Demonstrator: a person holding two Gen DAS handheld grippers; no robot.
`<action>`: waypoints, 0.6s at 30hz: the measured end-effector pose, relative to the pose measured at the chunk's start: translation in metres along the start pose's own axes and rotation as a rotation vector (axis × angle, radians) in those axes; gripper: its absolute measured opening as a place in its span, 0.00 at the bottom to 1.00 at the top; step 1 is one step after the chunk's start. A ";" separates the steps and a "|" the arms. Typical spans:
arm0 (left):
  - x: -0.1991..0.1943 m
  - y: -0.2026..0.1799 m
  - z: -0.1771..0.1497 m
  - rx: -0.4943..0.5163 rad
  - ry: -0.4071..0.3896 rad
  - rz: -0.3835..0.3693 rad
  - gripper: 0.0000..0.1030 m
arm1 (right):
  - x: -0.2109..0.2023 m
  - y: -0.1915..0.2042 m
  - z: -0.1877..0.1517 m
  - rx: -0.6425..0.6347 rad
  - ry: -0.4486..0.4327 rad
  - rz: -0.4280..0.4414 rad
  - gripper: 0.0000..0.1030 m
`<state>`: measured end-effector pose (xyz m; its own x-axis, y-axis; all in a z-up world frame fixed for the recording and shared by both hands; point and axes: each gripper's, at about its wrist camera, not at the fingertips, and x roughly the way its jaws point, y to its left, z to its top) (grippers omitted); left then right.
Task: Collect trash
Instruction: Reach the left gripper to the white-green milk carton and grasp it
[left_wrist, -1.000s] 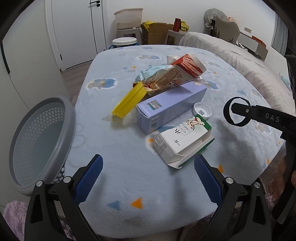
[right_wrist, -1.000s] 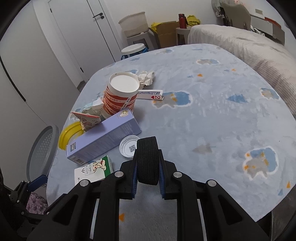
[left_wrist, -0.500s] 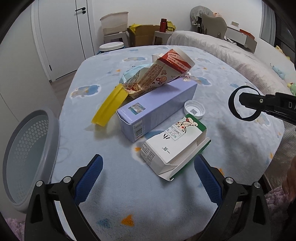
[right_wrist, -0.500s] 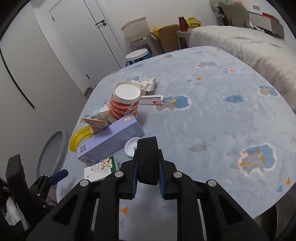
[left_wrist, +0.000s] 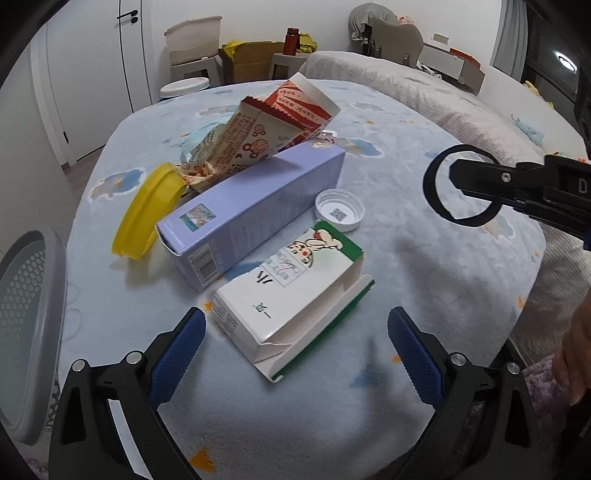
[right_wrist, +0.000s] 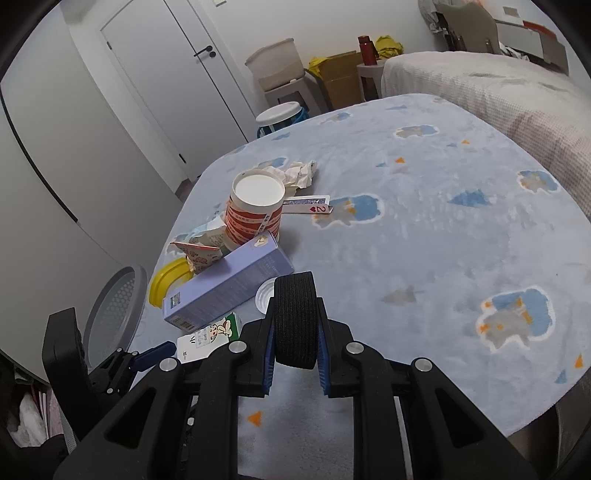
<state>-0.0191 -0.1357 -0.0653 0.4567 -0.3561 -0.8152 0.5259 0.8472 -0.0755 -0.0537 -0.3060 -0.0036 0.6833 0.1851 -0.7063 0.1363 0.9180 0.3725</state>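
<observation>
My left gripper is open and empty, its blue pads either side of a white-and-green milk carton lying on the blue blanket. Behind the carton lie a lilac box, a white cap, a yellow lid, a snack wrapper and a red-striped paper cup. My right gripper is shut on a black ring, held above the blanket; it shows in the left wrist view too. A grey mesh bin stands at the left.
A crumpled tissue and a playing card lie beyond the cup. A bed runs along the right. Boxes, a stool and a door are at the back.
My left gripper has moved forward and lower toward the milk carton, which now lies between its pads. The right gripper has kept hold of the ring and drifted slightly.
</observation>
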 end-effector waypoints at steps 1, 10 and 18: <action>-0.001 -0.003 0.000 0.003 -0.002 -0.020 0.92 | 0.000 0.000 0.000 0.001 0.001 -0.001 0.18; -0.008 -0.025 -0.005 0.031 -0.006 -0.086 0.92 | -0.005 -0.008 0.002 0.016 -0.013 -0.007 0.18; -0.004 -0.008 0.007 0.011 0.003 -0.012 0.92 | -0.009 -0.012 0.003 0.025 -0.022 0.001 0.18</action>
<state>-0.0198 -0.1434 -0.0573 0.4482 -0.3651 -0.8160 0.5389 0.8386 -0.0792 -0.0594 -0.3194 0.0002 0.6988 0.1777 -0.6929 0.1536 0.9088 0.3880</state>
